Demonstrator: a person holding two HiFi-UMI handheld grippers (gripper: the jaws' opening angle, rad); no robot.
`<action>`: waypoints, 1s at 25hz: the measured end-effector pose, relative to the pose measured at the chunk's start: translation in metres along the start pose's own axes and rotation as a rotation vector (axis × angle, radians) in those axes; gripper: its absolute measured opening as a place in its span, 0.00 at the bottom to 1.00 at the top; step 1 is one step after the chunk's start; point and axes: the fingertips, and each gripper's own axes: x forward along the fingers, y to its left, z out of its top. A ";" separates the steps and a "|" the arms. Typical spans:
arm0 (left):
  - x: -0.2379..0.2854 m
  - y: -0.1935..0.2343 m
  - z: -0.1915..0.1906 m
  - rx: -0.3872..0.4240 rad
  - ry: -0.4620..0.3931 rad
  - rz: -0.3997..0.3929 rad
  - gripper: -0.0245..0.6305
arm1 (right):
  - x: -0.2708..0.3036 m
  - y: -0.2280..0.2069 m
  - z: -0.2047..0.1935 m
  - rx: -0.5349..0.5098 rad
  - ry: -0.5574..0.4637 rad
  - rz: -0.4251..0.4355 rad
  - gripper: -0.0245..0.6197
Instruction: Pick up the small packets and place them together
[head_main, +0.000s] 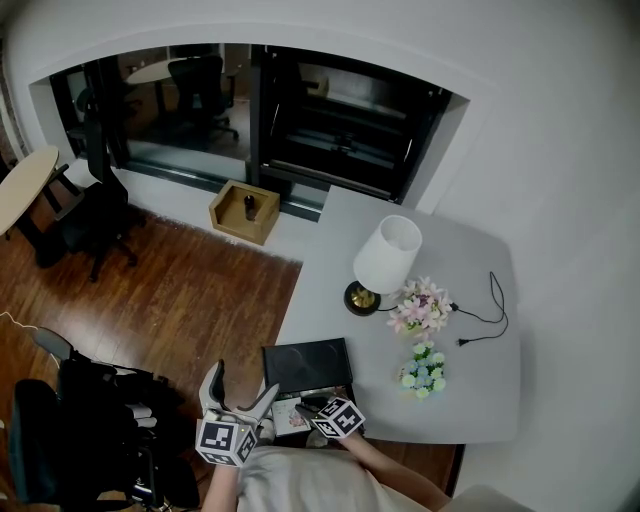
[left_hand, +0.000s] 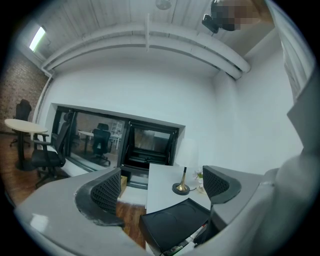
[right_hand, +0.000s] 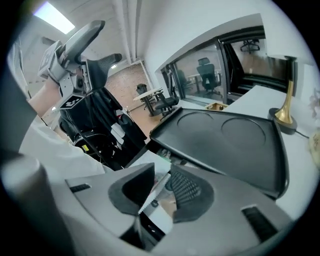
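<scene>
Right claw (right_hand: 163, 171) stands slightly parted, a small packet (right_hand: 154, 202) loose between its pads, at the black tray's (right_hand: 225, 145) six o'clock. Left claw (left_hand: 161, 180) gapes wide, empty.

We find this to be an office: behind a long glass partition (head_main: 300, 110) stand swivel chairs (head_main: 205, 85) and a round table (head_main: 150, 70), and on the near side a black chair (head_main: 100, 215) sits by a second table (head_main: 25, 185) on a wood floor (head_main: 190, 300). We also note plain white walls (head_main: 560, 150), a brick wall (left_hand: 15, 85), a ceiling strip light (left_hand: 37, 38), and a grey desk (head_main: 470, 390) bearing a lamp (head_main: 385, 255) and flowers (head_main: 422, 305).
</scene>
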 end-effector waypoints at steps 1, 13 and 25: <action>0.000 0.000 0.000 -0.003 -0.001 0.001 0.79 | -0.001 0.001 0.002 -0.006 -0.007 0.006 0.19; -0.002 0.002 0.000 -0.008 -0.002 0.006 0.79 | -0.029 -0.001 0.017 -0.019 -0.075 -0.015 0.04; -0.003 0.002 -0.003 -0.016 0.007 0.002 0.79 | -0.096 0.015 0.067 0.030 -0.273 0.038 0.04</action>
